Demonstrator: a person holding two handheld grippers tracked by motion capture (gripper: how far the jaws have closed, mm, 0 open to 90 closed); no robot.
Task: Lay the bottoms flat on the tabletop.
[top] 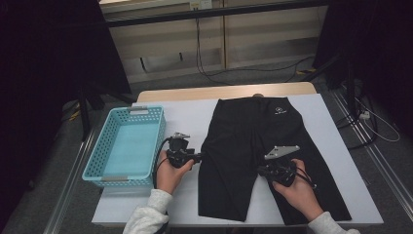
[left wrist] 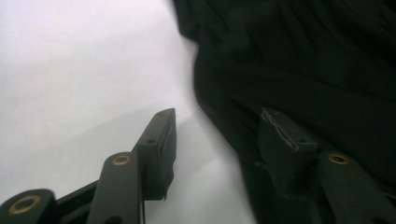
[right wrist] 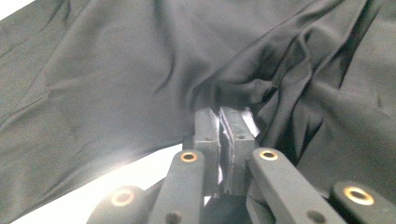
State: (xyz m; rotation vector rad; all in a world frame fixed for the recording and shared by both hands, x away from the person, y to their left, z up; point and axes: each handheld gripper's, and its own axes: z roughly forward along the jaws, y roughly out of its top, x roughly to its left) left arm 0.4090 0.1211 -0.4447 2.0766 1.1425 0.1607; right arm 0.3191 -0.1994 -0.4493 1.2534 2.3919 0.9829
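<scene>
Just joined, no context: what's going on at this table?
A person works black shorts laid flat on a white table, a gripper in each hand. The right gripper has its fingers pinched shut on a fold of the fabric. The left gripper stands open at the shorts' left edge, gripping nothing. A blue basket waits at left.

A small white logo (top: 278, 111) sits near the waistband of the black fabric shorts (top: 253, 146), too small to read.

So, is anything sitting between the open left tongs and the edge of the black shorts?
Nothing visible: the left tongs stand open right at the edge of the black shorts, with bare white table cover beside them.
</scene>
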